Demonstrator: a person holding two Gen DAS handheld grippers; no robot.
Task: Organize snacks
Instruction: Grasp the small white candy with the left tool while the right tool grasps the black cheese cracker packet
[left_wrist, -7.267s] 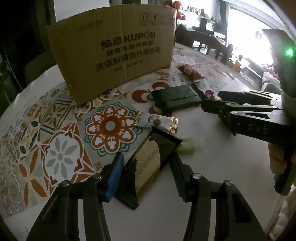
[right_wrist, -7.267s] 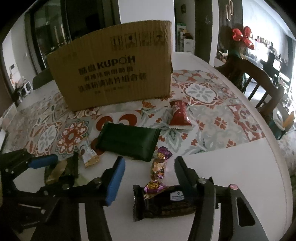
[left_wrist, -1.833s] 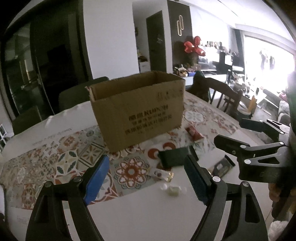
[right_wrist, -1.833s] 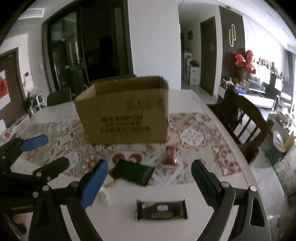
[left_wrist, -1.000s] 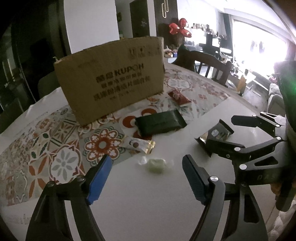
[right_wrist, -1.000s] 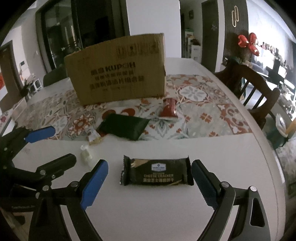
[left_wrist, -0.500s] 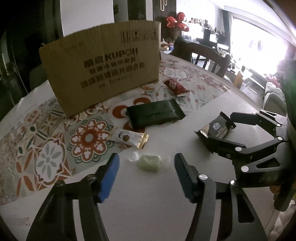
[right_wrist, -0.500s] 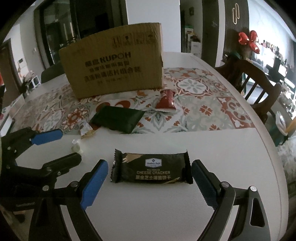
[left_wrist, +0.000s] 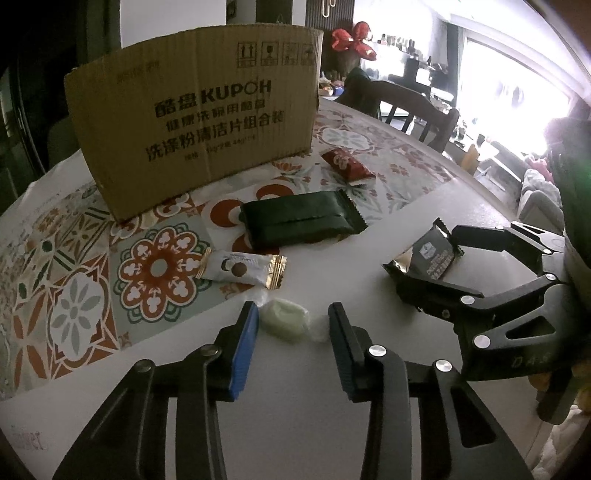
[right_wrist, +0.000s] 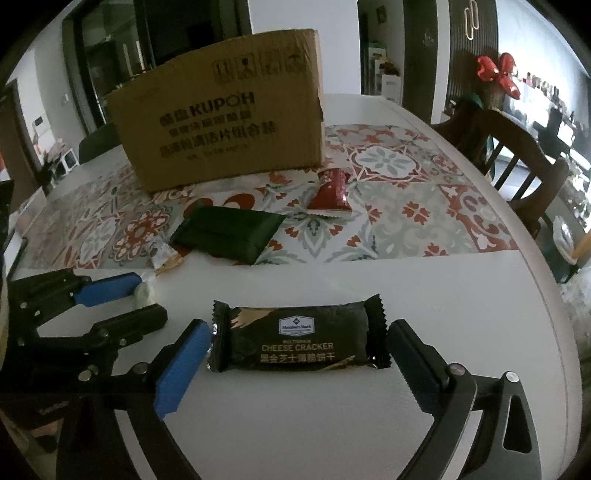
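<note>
Snacks lie scattered on a white table (right_wrist: 461, 295) before a cardboard box (left_wrist: 199, 122) printed "KUPOH" above lines of Chinese characters. A black pack (right_wrist: 299, 341) reading "Member's Mark" and "CHEESE CRACKER" lies flat and crosswise between the wide-open jaws of the right gripper (right_wrist: 297, 354), its crimped ends just inside the blue pads, not pressed. The left gripper (left_wrist: 291, 326) has just been closing; its jaws stand narrow around a pale green wrapped candy (left_wrist: 284, 325), the blue pad at its left side, the right pad just clear of the clear twist end. Beyond the candy lies a white-and-gold bar (left_wrist: 243, 269), then a dark green pack (left_wrist: 299, 223) on the patterned mat (left_wrist: 92, 280), and a red packet (left_wrist: 347, 166) near the box's corner. A wooden chair (right_wrist: 517, 162) stands at the table's right edge.
</note>
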